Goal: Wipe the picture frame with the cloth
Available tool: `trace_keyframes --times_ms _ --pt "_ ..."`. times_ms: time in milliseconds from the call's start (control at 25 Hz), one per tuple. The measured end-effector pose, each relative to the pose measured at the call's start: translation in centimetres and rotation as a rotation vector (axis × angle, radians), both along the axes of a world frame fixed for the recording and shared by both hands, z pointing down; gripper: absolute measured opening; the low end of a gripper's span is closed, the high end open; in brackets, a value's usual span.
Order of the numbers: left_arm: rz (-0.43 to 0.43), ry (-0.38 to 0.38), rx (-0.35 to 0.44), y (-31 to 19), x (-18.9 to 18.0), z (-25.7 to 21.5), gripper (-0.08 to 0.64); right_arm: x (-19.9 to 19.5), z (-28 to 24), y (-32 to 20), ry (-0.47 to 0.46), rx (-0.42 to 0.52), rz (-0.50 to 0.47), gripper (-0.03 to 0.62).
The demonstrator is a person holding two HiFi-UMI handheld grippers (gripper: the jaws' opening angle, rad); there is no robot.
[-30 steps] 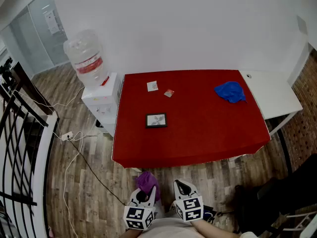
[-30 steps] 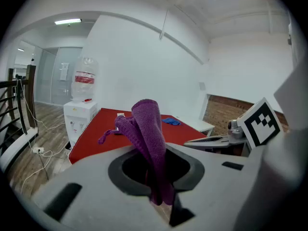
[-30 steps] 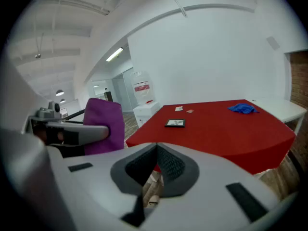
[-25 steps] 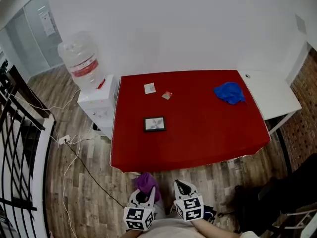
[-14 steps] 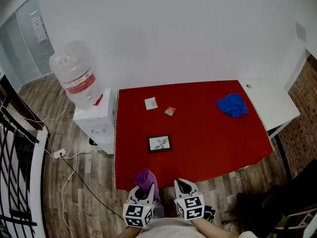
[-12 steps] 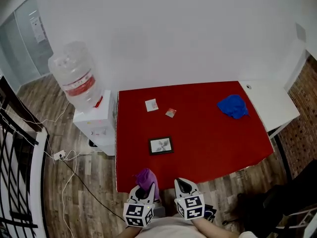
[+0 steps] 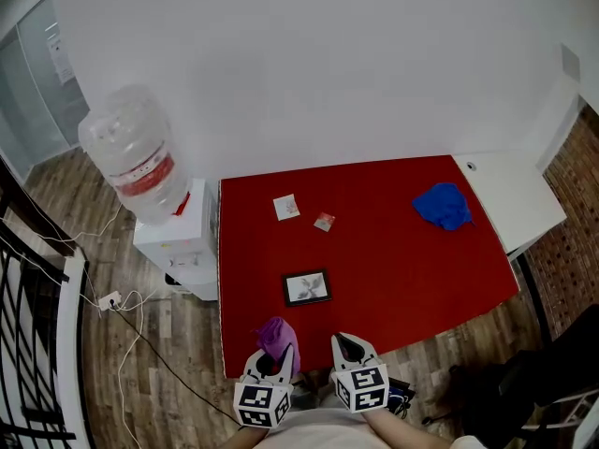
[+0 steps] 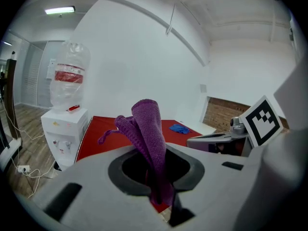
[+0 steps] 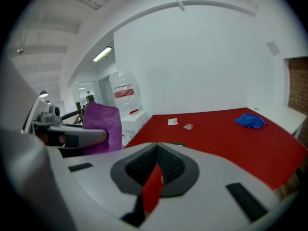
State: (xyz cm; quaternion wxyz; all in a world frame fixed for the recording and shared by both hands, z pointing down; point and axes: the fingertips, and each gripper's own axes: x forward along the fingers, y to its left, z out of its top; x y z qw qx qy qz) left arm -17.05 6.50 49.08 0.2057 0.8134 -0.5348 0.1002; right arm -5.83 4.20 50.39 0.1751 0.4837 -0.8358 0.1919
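**Frame lies flat, long side across the worktop**

The picture frame [image 7: 307, 287] lies face up near the front-left edge of the red worktop [image 7: 402, 260]. Its long axis runs left to right, with the right end tipped slightly toward the wall. The left gripper [image 7: 273, 361] has its jaws clenched on a purple cloth [image 8: 147, 134], which stands up out of them. The right gripper [image 7: 344, 346] has its jaws pressed together on nothing. Both grippers hang short of the worktop's front edge, well apart from the frame.

A blue cloth [image 7: 444, 206] lies at the far right. A paper card [image 7: 286, 207] and a small packet [image 7: 324, 222] lie beyond the frame. A water dispenser [image 7: 170, 241] stands to the left on the wood floor [image 7: 159, 363], against a white wall [image 7: 309, 54].
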Motion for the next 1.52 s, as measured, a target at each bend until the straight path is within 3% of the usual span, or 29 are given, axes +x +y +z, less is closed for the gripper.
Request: trace_keyframes --times_ms 440,880,1080,1200,1320,1400,1520 --pt "-0.067 -0.011 -0.020 -2.9 0.4 0.4 0.063 -0.2 0.1 -4.0 0.023 -0.012 -0.090 0.003" --pt "-0.044 -0.029 -0.041 -5.6 2.1 1.3 0.063 1.0 1.0 -6.6 0.018 -0.029 -0.098 0.003" --pt "-0.025 -0.079 -0.057 -7.7 1.7 2.9 0.063 0.8 2.4 -8.0 0.032 -0.035 -0.099 0.003" --pt "0.040 -0.159 -0.053 -10.0 1.4 4.6 0.063 0.6 3.7 -9.3 0.039 -0.039 -0.092 0.003" --pt "0.149 -0.288 -0.047 -12.4 1.3 6.9 0.063 0.3 5.0 -10.5 0.039 -0.046 -0.084 0.003" --pt "0.247 -0.409 -0.070 -14.0 1.0 9.2 0.063 0.2 5.6 -11.1 0.037 -0.049 -0.078 0.003" --pt "0.430 -0.667 -0.122 -16.6 0.2 13.3 0.063 0.4 6.1 -11.7 0.032 -0.051 -0.065 0.003"
